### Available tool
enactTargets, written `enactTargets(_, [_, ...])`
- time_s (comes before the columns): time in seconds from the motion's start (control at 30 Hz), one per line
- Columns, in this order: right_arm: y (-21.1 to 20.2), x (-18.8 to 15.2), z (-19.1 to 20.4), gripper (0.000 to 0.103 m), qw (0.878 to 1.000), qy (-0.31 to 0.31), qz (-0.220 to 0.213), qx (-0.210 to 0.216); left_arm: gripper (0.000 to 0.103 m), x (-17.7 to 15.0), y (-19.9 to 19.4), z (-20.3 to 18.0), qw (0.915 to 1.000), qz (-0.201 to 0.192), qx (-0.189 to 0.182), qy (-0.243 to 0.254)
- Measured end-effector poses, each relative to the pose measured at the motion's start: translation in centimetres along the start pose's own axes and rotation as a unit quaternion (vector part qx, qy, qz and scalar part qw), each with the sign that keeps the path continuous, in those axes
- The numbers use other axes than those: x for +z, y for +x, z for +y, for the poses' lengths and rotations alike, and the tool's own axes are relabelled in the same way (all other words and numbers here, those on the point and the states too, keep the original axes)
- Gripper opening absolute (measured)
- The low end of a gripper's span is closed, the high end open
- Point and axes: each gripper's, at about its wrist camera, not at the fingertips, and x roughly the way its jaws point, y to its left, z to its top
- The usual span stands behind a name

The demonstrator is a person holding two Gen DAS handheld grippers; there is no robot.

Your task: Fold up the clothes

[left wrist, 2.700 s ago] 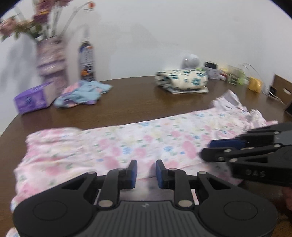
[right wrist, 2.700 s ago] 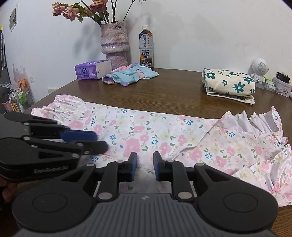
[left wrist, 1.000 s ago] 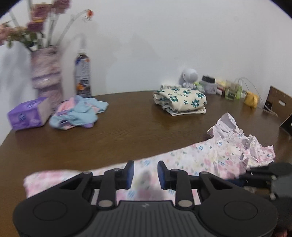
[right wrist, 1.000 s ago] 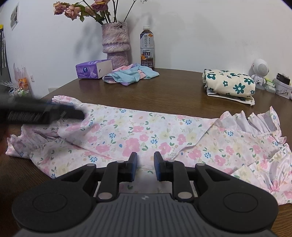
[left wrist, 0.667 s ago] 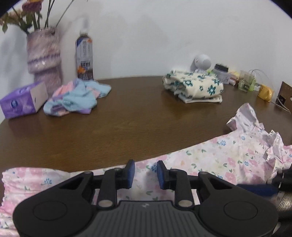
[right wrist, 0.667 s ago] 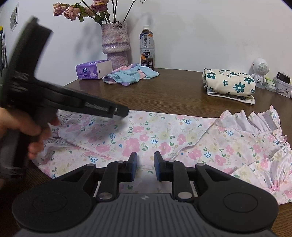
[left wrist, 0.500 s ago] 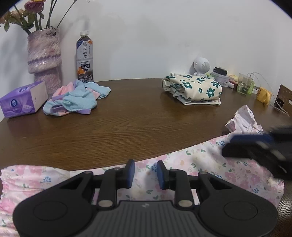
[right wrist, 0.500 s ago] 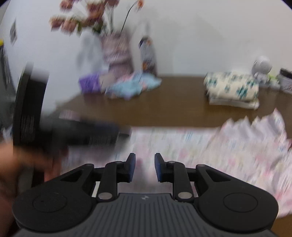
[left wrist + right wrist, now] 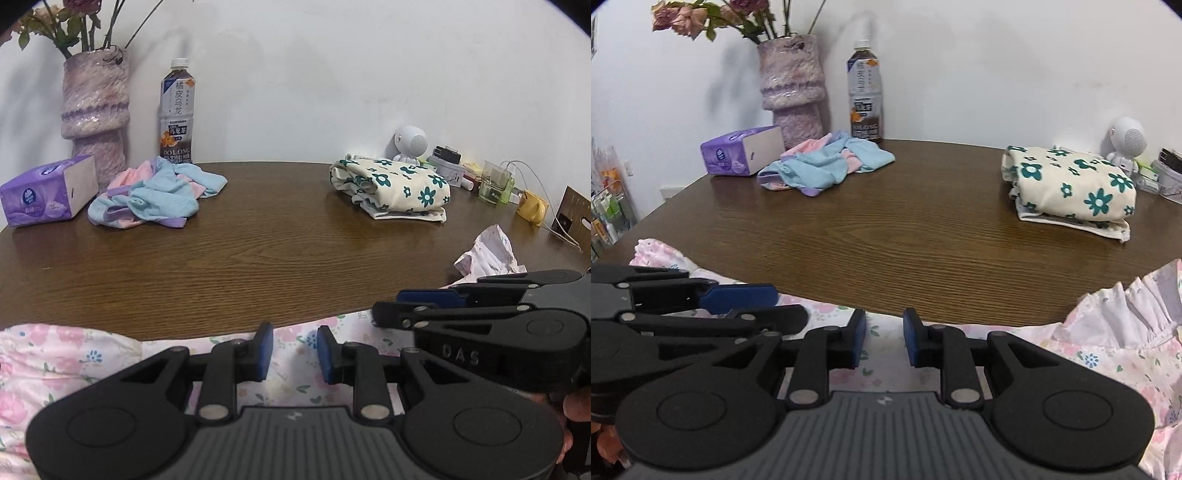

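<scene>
A pink floral garment lies along the near edge of the brown table, with a ruffled end bunched up at the right. My left gripper hovers over its far edge, open, with cloth showing through the gap between the pads. Just to its right is my right gripper, seen side-on. In the right wrist view the right gripper is also open over the garment, and the left gripper lies low beside it at the left.
A folded cream garment with green flowers sits at the back right. A heap of pastel clothes, a purple tissue box, a vase and a tea bottle stand back left. Small items and cables crowd the far right.
The right gripper has slid across to lie close beside the left one. The left gripper has sunk a little over the garment's far edge. Both jaw gaps look unchanged.
</scene>
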Motion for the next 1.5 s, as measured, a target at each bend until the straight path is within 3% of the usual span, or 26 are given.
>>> enactTargets(0.33, [-0.7,-0.4,-3.2,0.021,0.999,0.029,-0.006,-0.032,0.021,0.0,0.0,0.5,0.9997,-0.003,0.005,-0.022])
enactTargets(0.47, [-0.9,-0.7,-3.9,0.021,0.999,0.028,-0.007,-0.034,0.02,0.4,-0.2,0.1,0.9988,-0.005,0.026,-0.042])
enactTargets(0.6, [-0.9,-0.8,-3.6,0.021,0.999,0.021,-0.012,-0.04,0.02,1.0,0.1,-1.1,0.999,-0.01,0.025,-0.035])
enactTargets(0.73, [-0.9,-0.9,-3.5,0.021,0.999,0.017,-0.014,-0.041,0.022,0.6,0.8,-1.2,0.9986,0.0,0.051,-0.016])
enactTargets(1.03, [-1.2,-1.1,-3.6,0.021,0.999,0.014,-0.017,-0.035,0.021,-0.5,-1.6,3.4,0.9936,-0.006,0.098,-0.057])
enactTargets(1.2, [-1.2,-1.1,-3.6,0.021,0.999,0.014,-0.017,-0.036,0.015,-1.0,-3.2,5.5,0.9947,-0.006,0.073,-0.072])
enactTargets(1.5, [-1.3,-1.1,-3.7,0.021,0.999,0.014,-0.017,-0.035,0.017,-1.9,-4.6,9.3,0.9884,-0.015,0.105,-0.109])
